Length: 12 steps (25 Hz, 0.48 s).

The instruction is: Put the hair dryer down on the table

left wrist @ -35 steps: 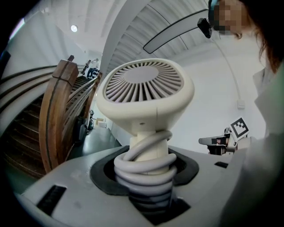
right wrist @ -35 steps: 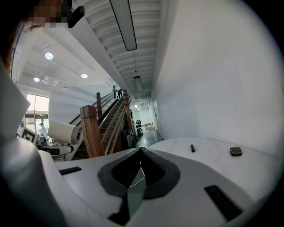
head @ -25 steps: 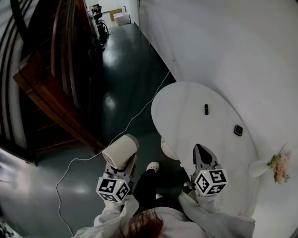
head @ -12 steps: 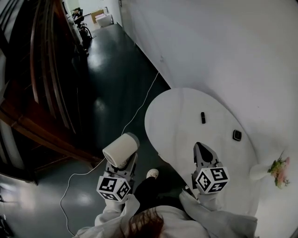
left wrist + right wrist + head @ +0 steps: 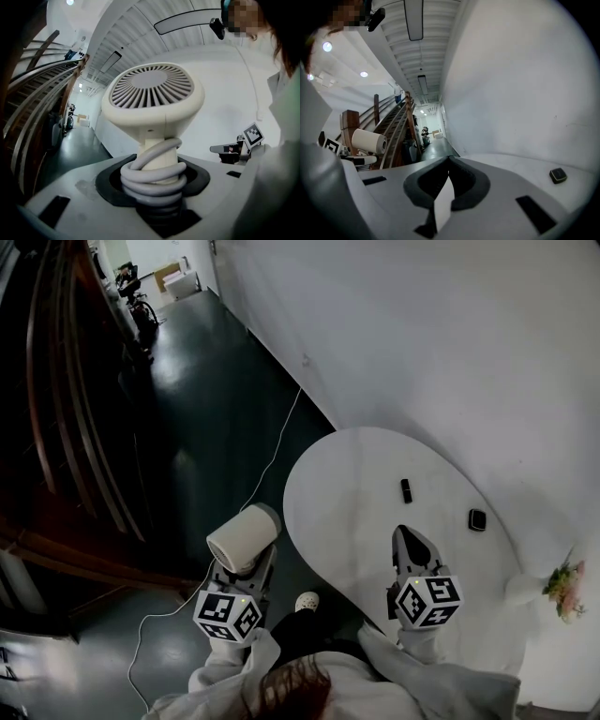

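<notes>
Left gripper (image 5: 246,568), at the lower left of the head view, is clamped on the handle (image 5: 155,157) of the hair dryer (image 5: 242,538). The jaws stand moderately wide because the handle carries several turns of grey cord (image 5: 151,180), and the gripper closes on that coil. The dryer's barrel sits at the far end of the gripper. Its grille (image 5: 151,86) fills the upper centre of the left gripper view.

Right gripper (image 5: 405,542), at the lower centre-right of the head view, has its jaws together and holds nothing. It hangs above the near part of the bench (image 5: 347,474).

Position of the dryer: in the air over the dark floor (image 5: 206,427), just left of the bench's near-left edge. No part of it touches the bench or lies above it.

Bench surface: white, oval, mostly bare. A black bar (image 5: 406,489) and a black square (image 5: 477,519) lie toward the right side, well apart from the dryer.

Progress, as judged:
- Done: the dryer is in hand and near the bench.
- Not yet done: the placing step.
- Left to do: bring the dryer over the bench, lower it until it rests there, open the left gripper, and draw it clear.

The bare near-left area appears to offer enough room.
</notes>
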Motion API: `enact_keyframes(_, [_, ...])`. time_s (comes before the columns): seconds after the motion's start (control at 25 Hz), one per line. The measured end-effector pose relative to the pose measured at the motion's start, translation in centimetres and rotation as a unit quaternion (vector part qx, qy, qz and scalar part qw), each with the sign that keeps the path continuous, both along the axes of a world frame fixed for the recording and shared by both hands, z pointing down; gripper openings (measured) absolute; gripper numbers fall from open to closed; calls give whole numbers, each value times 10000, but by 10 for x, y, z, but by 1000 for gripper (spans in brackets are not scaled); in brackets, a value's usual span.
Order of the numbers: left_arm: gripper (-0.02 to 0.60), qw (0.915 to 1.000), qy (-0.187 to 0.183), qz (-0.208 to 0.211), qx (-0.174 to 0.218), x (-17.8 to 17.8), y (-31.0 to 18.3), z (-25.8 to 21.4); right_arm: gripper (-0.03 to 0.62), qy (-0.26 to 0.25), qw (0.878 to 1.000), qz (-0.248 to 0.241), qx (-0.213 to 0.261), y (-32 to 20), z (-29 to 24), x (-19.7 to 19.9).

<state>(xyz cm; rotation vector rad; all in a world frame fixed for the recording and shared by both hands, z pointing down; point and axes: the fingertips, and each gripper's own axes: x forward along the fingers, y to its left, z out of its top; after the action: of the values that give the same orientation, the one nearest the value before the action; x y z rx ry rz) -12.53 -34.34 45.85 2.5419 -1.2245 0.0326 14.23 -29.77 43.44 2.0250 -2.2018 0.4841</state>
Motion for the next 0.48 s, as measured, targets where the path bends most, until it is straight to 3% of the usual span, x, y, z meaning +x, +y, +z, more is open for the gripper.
enact_keyframes(0.48, [212,9975,-28,703,7,25,-60,13,49,39,9984,559,-23,-37,11,13])
